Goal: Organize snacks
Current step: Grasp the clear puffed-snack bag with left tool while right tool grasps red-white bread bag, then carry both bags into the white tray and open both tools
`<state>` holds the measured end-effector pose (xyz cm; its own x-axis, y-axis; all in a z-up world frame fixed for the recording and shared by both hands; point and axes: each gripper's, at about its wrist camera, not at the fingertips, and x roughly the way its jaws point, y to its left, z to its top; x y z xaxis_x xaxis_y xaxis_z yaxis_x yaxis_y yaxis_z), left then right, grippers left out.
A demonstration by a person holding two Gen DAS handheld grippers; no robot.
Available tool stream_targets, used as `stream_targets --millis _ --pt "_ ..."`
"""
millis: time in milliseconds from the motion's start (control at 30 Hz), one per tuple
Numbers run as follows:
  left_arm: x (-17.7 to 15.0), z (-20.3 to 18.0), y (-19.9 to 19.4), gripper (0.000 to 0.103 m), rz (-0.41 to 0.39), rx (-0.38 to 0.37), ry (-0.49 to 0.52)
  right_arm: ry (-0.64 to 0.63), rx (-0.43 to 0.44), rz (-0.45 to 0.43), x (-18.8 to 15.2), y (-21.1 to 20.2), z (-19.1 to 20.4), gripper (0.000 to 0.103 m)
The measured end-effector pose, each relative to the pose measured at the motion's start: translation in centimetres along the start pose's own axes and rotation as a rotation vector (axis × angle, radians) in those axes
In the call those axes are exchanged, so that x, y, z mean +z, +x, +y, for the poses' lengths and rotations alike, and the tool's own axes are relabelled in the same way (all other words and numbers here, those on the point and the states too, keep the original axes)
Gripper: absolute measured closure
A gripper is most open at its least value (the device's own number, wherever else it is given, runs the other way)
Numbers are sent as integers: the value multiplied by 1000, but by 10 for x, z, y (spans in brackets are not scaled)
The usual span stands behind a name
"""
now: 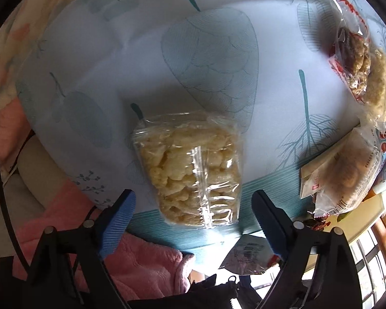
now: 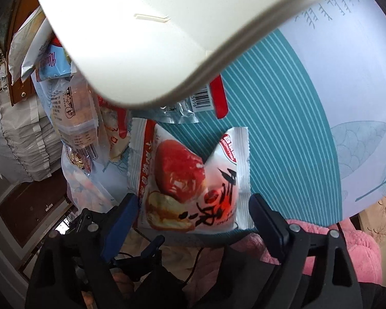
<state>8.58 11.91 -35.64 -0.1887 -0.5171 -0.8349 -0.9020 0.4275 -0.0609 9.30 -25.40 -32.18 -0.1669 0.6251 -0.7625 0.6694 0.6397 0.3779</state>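
Note:
In the left wrist view a clear bag of yellow puffed snacks (image 1: 193, 164) lies flat on the leaf-print tablecloth (image 1: 115, 59). My left gripper (image 1: 193, 219) is open and straddles the bag's near end, with a gap between each blue pad and the plastic. In the right wrist view a red-and-white snack packet (image 2: 190, 180) lies at the table's near edge. My right gripper (image 2: 195, 211) stands open around its lower end, the pads right beside its sides without visibly squeezing it. A white basket (image 2: 141, 38) fills the top of that view.
More snack bags sit at the right in the left wrist view: a clear bag of brown pieces (image 1: 355, 59) and a round cake pack (image 1: 344, 177). A barcoded packet (image 2: 203, 100) pokes out under the basket, beside a pile of packets (image 2: 72, 113). Pink fleece (image 1: 141, 265) lies below the table edge.

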Motion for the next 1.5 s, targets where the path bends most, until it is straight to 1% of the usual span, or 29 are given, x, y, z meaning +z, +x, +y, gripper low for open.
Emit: stream_targets --millis 33,67,100,133,200,267,467,600,733,833,1000,1100,1200,1333,1367,1500 --pt "2 1 2 20 15 -3 -5 2 0 -4 0 1 0 21" --pt "3 2 4 25 26 2 -14 2 -1 -5 1 2 -1 22" --pt "5 3 6 29 34 4 -21 3 0 -5 1 2 -1 22" --pt "4 5 6 30 41 0 -26 4 -2 -9 1 2 -1 23" --pt "-2 9 4 35 50 -18 -39 2 -3 -18 1 1 0 24" --pt "-2 9 2 42 53 -42 -35 3 -2 -25 0 0 -1 26" --pt "-6 6 -4 43 27 -9 -2 -8 6 -54 -7 -4 0 35" --pt "-11 7 -10 43 13 -20 17 -1 16 -63 -13 -6 -3 37" --pt "-18 9 -23 43 -23 -37 46 -6 18 -55 -22 -5 -7 37" --pt "-33 2 -24 44 -70 -52 90 -24 30 -72 -27 -10 -6 38" --pt "-57 -6 -47 44 -172 -79 193 -80 47 -122 -41 -26 -7 38" --pt "-80 -11 -63 44 -254 -95 265 -119 66 -162 -51 -38 -8 38" --pt "-103 -8 -71 44 -314 -115 321 -164 87 -213 -63 -53 -9 38" --pt "-138 -9 -83 44 -412 -137 417 -223 112 -277 -77 -72 -10 38" --pt "-143 -8 -91 44 -431 -140 435 -240 117 -294 -81 -76 -10 38" --pt "-180 -17 -109 44 -551 -165 545 -303 138 -373 -94 -97 -13 38"
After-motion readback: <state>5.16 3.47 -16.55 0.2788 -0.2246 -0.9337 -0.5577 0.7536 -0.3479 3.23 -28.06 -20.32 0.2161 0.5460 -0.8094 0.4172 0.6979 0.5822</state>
